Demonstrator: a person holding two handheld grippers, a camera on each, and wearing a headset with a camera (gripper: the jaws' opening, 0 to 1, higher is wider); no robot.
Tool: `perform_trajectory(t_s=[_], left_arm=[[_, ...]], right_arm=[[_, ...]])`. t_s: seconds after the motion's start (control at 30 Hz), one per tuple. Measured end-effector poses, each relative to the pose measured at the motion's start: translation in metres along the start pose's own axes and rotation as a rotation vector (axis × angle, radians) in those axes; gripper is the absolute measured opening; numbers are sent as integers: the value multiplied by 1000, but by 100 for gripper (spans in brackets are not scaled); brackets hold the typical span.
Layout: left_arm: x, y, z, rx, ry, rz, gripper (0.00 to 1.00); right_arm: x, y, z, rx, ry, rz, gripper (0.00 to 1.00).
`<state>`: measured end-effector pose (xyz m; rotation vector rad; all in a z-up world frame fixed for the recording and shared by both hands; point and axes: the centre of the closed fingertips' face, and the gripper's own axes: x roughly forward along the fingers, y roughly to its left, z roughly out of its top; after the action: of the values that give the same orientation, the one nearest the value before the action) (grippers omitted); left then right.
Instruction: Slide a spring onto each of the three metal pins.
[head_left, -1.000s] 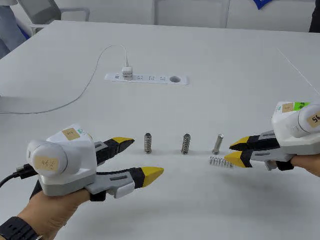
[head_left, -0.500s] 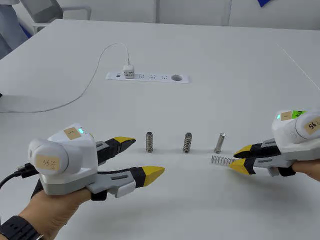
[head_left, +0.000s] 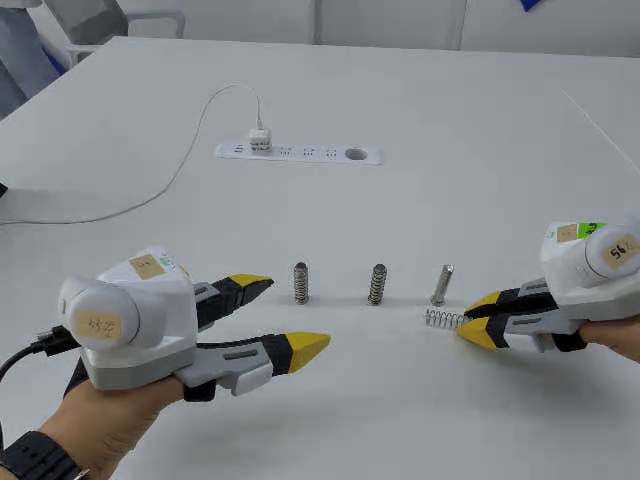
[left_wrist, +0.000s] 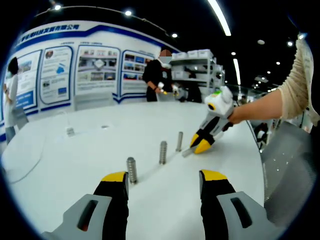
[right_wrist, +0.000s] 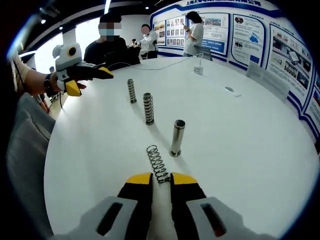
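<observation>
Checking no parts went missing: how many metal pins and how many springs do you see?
Metal pins: 3
Springs: 3, two on pins, one loose spring in the right tongs
Total: 6

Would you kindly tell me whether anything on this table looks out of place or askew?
One spring lies flat on the table beside the bare pin, its near end between the tips of the right claw. The left spring and the middle spring stand upright on their pins. Nothing looks spilled or damaged.
</observation>
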<state>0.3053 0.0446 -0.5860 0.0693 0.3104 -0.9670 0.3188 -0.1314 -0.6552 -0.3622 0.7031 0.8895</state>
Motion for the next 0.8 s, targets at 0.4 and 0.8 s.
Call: perform_trajectory(t_s=[0.4,0.8], left_arm=[[1,-6,-3,2,8,-14,57],[9,-22,-5,21,20,-66,53]], right_arm=[[-3,2,1,-6,-2,0,11],[-14,11,11,-30,-4,11,11]])
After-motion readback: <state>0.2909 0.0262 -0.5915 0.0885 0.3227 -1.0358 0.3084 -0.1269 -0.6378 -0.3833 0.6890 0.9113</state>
